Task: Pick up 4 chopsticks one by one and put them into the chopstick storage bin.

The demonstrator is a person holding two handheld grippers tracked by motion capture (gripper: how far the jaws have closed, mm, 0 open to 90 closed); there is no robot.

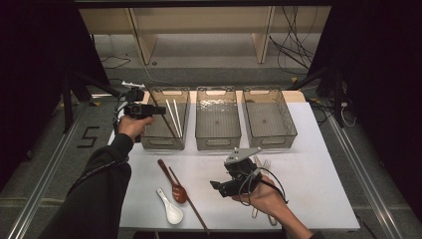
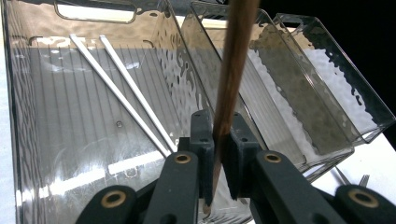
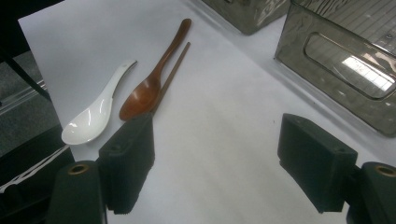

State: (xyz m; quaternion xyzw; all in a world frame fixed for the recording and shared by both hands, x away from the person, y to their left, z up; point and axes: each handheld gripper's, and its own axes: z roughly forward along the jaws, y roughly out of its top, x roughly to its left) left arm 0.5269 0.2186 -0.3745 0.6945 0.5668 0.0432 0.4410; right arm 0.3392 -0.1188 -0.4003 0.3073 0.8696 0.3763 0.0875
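Observation:
My left gripper (image 1: pixel 158 110) hangs over the left clear bin (image 1: pixel 164 144), shut on a brown chopstick (image 1: pixel 169 125) that slants down into it. Close up, the stick (image 2: pixel 232 70) is pinched between both pads of the left gripper (image 2: pixel 219 144). Two white chopsticks (image 1: pixel 174 117) (image 2: pixel 119 88) lie inside that bin. My right gripper (image 1: pixel 215 185) (image 3: pixel 215 158) is open low over the table with nothing between its jaws. To its left lie a white spoon (image 1: pixel 170 208) (image 3: pixel 93 119), a brown wooden spoon (image 1: pixel 175 185) (image 3: pixel 154 79) and a second brown chopstick (image 1: pixel 191 204) (image 3: pixel 173 72).
The middle bin (image 1: pixel 218 144) and the right bin (image 1: pixel 271 142) stand alongside the left one at the back of the white table (image 1: pixel 318 184). Metal cutlery (image 1: pixel 264 165) lies under and beside the right hand. Shelving and cables sit beyond the table.

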